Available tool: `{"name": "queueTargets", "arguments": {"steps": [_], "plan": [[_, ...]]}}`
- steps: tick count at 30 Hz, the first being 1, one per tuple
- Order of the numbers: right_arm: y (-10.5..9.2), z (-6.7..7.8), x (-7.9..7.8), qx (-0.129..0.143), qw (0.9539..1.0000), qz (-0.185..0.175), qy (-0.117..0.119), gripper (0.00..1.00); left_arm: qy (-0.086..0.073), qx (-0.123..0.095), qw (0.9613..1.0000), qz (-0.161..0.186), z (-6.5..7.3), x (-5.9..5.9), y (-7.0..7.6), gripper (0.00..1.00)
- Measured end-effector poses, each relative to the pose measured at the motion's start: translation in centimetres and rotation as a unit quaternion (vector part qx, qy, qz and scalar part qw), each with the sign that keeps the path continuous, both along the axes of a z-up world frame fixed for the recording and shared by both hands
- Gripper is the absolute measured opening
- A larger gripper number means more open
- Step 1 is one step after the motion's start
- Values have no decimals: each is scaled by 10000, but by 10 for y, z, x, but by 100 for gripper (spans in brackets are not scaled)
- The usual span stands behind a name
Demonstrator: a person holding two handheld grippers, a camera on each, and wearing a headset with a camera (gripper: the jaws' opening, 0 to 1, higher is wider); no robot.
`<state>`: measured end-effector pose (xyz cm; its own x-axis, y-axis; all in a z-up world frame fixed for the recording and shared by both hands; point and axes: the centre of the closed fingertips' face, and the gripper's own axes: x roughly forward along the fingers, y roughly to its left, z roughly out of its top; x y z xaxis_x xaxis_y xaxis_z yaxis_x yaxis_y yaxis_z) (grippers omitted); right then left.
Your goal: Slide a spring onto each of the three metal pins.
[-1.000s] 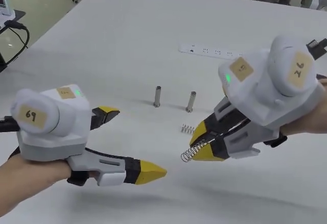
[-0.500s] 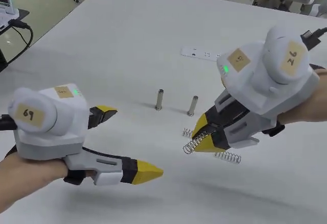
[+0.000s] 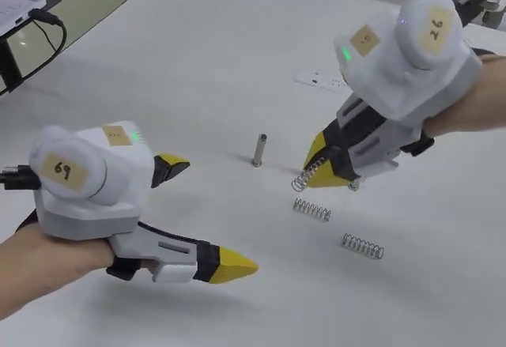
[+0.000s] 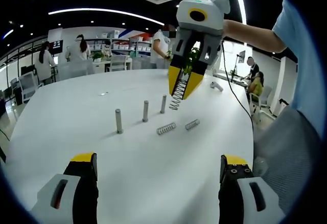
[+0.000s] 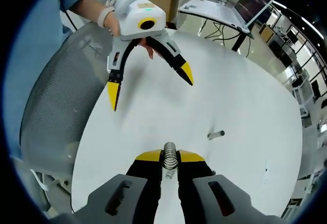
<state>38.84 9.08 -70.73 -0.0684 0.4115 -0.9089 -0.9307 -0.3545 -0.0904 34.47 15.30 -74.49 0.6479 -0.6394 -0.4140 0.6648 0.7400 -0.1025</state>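
Now, head view. The right gripper (image 3: pixel 324 175) has its jaws closed on one end of a spring (image 3: pixel 303 178). The rest of the coil juts past the yellow tips, slanting down toward the table (image 3: pixel 198 62). One pin (image 3: pixel 259 150) stands upright just left of the coil's free end, not touching it. Two loose springs (image 3: pixel 312 209) lie flat nearer us. The left gripper (image 3: pixel 212 214) is spread wide with nothing between its jaws, well apart from the pin.

Left gripper view. Three pins (image 4: pixel 145 110) stand upright in a slanting row, all bare. The right gripper (image 4: pixel 183 83) hangs over the far end of that row. The held spring (image 4: pixel 176 94) points down, with its lower end just beside the top of the far pin (image 4: pixel 163 103). We cannot tell the depth between them. The loose springs (image 4: pixel 166 128) lie beside the row. The left gripper's (image 4: pixel 158 158) own jaws sit far apart and bare.

Right gripper view. We look straight along the bore of the spring (image 5: pixel 170 152), which is pinched between the right gripper's (image 5: pixel 170 158) tips. A pin (image 5: pixel 215 134) sits off to the right of the bore, so the two axes are not lined up. The left gripper (image 5: pixel 150 87) is open beyond.

Judgement: the next move turns on tipping the coil's axis upright and bringing its free end over the pin top. The right gripper is the nearer one.
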Motion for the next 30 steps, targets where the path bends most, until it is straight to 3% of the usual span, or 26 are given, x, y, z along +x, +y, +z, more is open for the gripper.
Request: {"name": "queueTargets", "arguments": {"steps": [15, 30], "plan": [[33, 9, 58, -260, 9990, 139, -348, 8, -34, 59, 10000, 17, 0, 1, 2, 98], [55, -8, 78, -668, 9956, 489, -439, 8, -23, 94, 10000, -1, -3, 2, 3, 96]]}}
